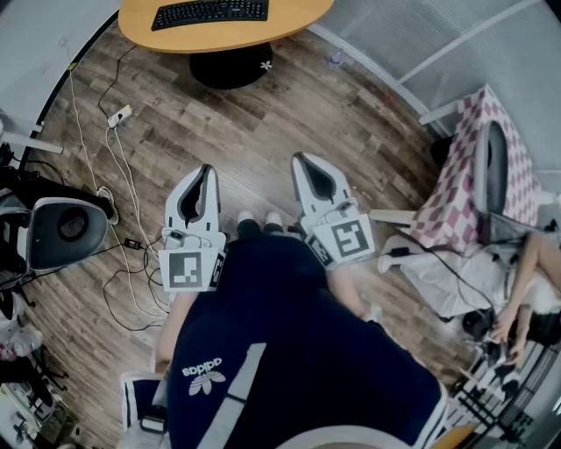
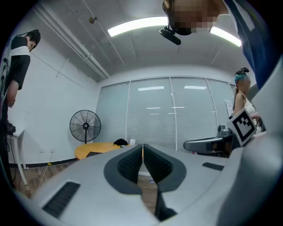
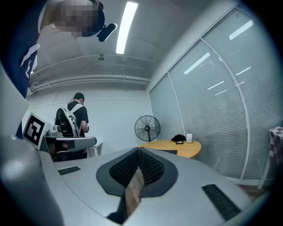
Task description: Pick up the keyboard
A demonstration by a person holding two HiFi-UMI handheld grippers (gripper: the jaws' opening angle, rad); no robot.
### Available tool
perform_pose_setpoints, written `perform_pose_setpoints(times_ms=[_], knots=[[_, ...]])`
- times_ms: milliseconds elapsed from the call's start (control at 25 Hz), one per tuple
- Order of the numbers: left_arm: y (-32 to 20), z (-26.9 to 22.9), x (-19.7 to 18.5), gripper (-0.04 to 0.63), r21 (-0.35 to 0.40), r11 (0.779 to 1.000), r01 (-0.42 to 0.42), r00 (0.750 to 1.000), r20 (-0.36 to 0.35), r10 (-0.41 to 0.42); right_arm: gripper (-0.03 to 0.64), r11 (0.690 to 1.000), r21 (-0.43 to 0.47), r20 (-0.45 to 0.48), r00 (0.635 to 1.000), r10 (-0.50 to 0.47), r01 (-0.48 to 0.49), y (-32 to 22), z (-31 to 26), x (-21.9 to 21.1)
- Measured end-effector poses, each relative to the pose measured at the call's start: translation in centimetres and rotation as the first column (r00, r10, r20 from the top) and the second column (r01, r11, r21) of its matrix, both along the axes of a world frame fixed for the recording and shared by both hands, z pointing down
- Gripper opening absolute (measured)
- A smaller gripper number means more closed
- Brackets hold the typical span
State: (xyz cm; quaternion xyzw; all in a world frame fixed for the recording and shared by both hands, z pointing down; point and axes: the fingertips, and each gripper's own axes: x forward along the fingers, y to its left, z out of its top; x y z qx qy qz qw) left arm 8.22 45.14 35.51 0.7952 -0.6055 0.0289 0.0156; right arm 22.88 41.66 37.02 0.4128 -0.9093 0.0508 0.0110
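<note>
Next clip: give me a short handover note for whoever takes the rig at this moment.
Left gripper: shut, empty, held level in front of the person.
Right gripper: shut, empty, level beside it.
Keyboard: lies on the round table, across the floor, far from both grippers.
Done: nothing yet; keyboard untouched.
To do: approach the table, open the jaws, grip the keyboard, lift it.
</note>
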Motion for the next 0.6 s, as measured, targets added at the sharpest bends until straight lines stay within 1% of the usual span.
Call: perform_pose_setpoints(times_ms=[160,280,600], knots=[[-0.5,-0.4,-0.6,0.011,0.001,1.000,0.019,1.000,-0.019,-0.019,0.008,1.000,-0.004,-0.003,1.000,-0.001,0.001,-0.4,0.0,-0.3],[-0.7,-0.5,-1.0,0.011,0.006,1.000,0.024,1.000,-0.013,-0.024,0.008,1.000,0.008,0.000,1.000,-0.010,0.010,-0.5,-0.3,-0.7],[-1.6,-0.2,-1.7,0.011,0.009,1.000,0.022,1.000,-0.013,-0.022,0.008,1.000,-0.002,-0.013,1.000,0.006,-0.006,-1.0,0.3,-1.1]])
